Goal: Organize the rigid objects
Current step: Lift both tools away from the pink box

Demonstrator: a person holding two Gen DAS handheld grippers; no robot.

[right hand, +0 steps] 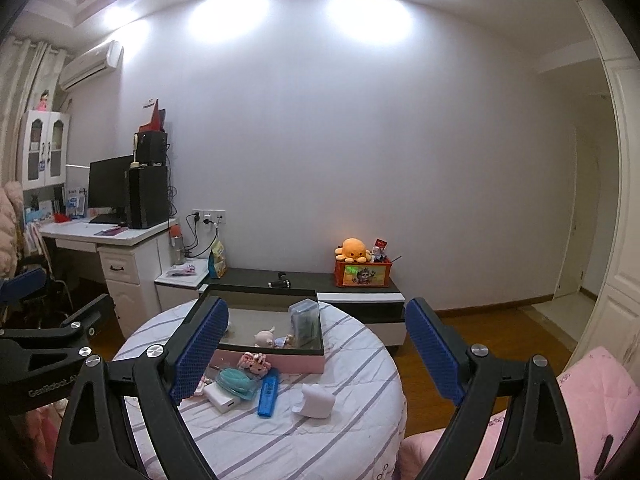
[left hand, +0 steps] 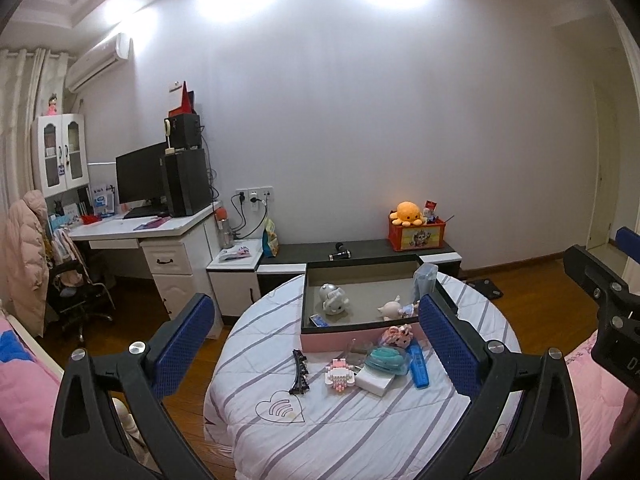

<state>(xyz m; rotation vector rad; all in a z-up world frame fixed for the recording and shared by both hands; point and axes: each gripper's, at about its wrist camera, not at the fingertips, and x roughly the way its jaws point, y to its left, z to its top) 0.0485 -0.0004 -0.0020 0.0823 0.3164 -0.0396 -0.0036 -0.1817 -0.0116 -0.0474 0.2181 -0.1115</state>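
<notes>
Pink-walled tray holds small figurines | blue case lies outside | both grippers' jaws spread, empty

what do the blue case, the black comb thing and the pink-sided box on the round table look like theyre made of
Blue case: looks like hard glossy plastic, going by its sheen and moulded edges.
Black comb: likely rigid plastic, dark with fine teeth; too small to be sure.
Pink-sided box: seems to be matte cardboard with flat, thin walls and a dark rim.

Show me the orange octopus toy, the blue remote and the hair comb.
Orange octopus toy [left hand: 408,213], left wrist view, on its round body.
Blue remote [right hand: 268,394], right wrist view, on the middle of its length.
Hair comb [left hand: 299,372], left wrist view, on its dark spine.
</notes>
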